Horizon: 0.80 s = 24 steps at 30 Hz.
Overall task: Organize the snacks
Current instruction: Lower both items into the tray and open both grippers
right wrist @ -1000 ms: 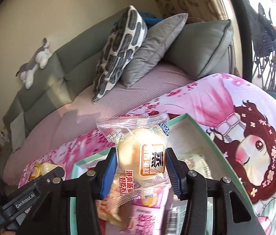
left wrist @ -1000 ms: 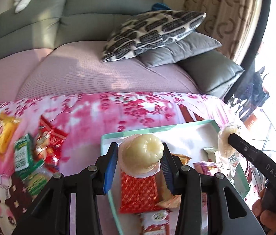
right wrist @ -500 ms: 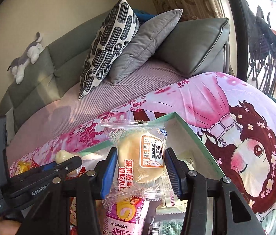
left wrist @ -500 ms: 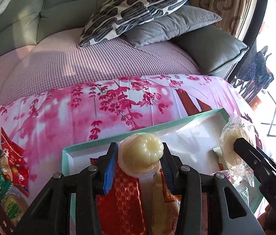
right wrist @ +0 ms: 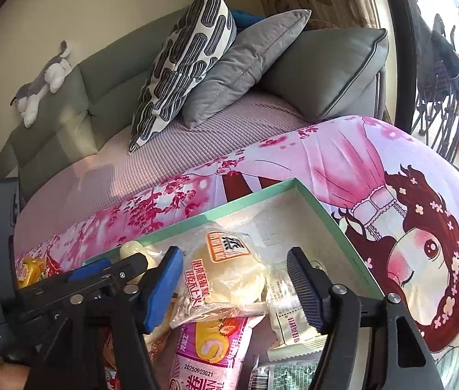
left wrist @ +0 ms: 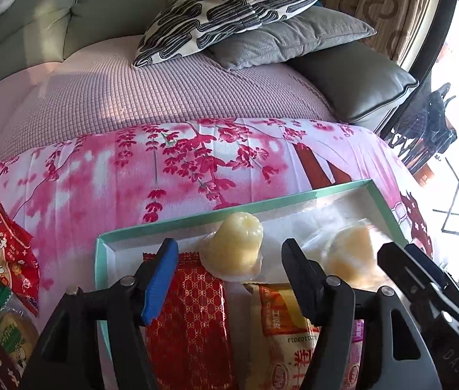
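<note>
A teal-rimmed white tray (left wrist: 229, 209) lies on the pink flowered cloth. My left gripper (left wrist: 229, 269) hangs over the tray's near-left part with its jaws opening. A pale yellow jelly cup (left wrist: 236, 247) lies loose between the tips, touched by neither pad. In the right wrist view, my right gripper (right wrist: 234, 282) is also opening over the tray (right wrist: 255, 195). A clear-wrapped round steamed cake (right wrist: 226, 273) rests free between its pads on other packets. The cake (left wrist: 353, 256) also shows in the left wrist view. The left gripper (right wrist: 109, 269) sits close on the left.
The tray holds a red packet (left wrist: 190, 308), an orange packet (left wrist: 281, 325), a pink strawberry packet (right wrist: 209, 347) and a white packet (right wrist: 291, 321). Several loose snacks (left wrist: 5, 260) lie on the cloth at the left. Pillows (left wrist: 236, 9) lean on the grey sofa behind.
Both grippers have spread their jaws. The jelly cup and the wrapped cake, gripped before, now lie loose in the tray. Earlier the left gripper came down and forward over the tray.
</note>
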Available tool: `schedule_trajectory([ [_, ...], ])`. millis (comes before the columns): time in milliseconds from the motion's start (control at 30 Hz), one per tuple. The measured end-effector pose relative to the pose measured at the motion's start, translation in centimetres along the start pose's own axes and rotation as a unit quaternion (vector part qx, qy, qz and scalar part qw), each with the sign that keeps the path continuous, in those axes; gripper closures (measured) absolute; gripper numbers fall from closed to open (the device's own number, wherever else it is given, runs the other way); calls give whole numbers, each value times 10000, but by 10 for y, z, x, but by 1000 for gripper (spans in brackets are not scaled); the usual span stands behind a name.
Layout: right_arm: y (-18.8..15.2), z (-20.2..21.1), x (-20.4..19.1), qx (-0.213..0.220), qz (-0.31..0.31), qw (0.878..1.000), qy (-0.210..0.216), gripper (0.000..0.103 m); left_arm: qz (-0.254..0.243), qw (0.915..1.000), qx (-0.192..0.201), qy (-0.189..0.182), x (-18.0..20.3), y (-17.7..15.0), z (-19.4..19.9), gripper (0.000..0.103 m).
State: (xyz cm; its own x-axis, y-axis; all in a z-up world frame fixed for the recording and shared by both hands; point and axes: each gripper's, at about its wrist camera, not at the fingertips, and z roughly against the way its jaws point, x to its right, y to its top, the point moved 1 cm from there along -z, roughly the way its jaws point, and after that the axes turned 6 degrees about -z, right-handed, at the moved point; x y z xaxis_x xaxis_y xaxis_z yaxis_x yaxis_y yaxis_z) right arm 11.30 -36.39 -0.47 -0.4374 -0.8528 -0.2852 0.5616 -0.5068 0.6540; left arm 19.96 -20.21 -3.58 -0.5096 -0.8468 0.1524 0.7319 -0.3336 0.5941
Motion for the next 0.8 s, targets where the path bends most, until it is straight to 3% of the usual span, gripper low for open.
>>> schedule_trajectory([
  [200, -3, 9, -4, -91, 135, 9997, -174, 11, 289, 9991, 32, 298, -12, -10, 25, 18],
  [267, -6, 11, -8, -145, 257, 9992, -266, 0, 391, 9981, 9, 470, -18, -16, 31, 14],
  [500, -14, 23, -22, -127, 529, 9981, -281, 0, 820, 9916, 154, 992, -47, -39, 54, 3],
  [800, -28, 27, -35, -245, 677, 9972, -209, 0, 989, 9843, 370, 1411, -67, -69, 83, 2],
])
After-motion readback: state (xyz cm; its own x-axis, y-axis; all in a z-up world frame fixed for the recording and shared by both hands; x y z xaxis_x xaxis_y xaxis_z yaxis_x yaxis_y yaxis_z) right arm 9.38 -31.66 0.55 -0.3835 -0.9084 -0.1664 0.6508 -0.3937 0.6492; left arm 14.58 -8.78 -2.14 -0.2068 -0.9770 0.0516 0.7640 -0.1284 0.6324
